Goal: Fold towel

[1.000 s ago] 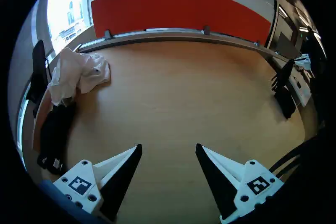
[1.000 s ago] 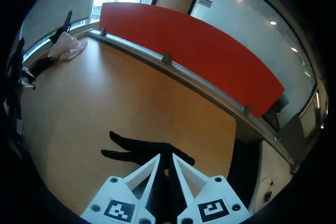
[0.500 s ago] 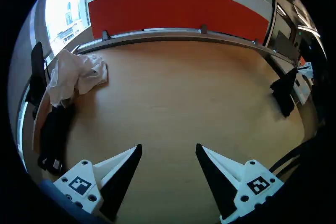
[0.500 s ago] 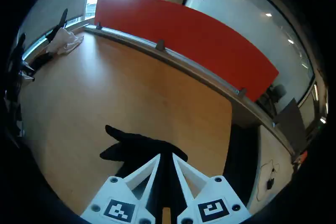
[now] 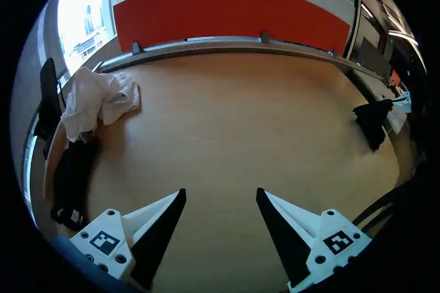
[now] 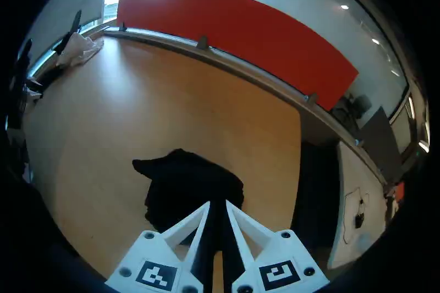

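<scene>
A black towel (image 6: 190,188) hangs bunched from my right gripper (image 6: 217,204), whose fingers are shut on its near edge just above the wooden table (image 6: 137,111). In the left gripper view the same black towel (image 5: 373,122) shows at the table's far right, lifted off the surface. My left gripper (image 5: 220,193) hovers open over bare wood (image 5: 231,117), nothing between its fingers. A crumpled white towel (image 5: 102,98) lies at the table's far left corner; it appears small in the right gripper view (image 6: 77,51).
An orange divider panel (image 5: 231,15) runs along the table's back edge. A dark bundle (image 5: 69,177) lies at the left edge below the white towel, with a black chair (image 5: 49,95) beyond. Another desk with cables (image 6: 357,205) stands to the right.
The right gripper has risen with the black towel, which went from flat and splayed on the table to a bunched, hanging mass. The left gripper has barely moved.
</scene>
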A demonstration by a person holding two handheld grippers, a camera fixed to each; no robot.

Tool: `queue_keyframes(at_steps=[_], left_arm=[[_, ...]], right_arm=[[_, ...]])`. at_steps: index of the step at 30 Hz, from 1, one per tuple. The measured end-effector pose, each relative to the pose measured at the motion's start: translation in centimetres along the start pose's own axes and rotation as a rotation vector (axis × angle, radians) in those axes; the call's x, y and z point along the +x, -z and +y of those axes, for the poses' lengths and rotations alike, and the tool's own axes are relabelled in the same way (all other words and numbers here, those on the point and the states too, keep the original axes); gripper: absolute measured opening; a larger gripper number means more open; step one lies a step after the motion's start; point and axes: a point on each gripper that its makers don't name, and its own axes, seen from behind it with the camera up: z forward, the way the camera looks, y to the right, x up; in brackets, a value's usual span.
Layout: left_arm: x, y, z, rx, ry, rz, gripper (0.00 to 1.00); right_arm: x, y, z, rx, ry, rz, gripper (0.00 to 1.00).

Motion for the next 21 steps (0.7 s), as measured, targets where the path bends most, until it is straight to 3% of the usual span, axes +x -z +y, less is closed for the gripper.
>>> queue_keyframes(at_steps=[21], left_arm=[[-0.3,0.3,0.2,0.006,-0.019,-0.006,0.95]], right_arm=[[-8.0,-0.9,-0.5,-0.017,-0.088,-0.112,0.05]])
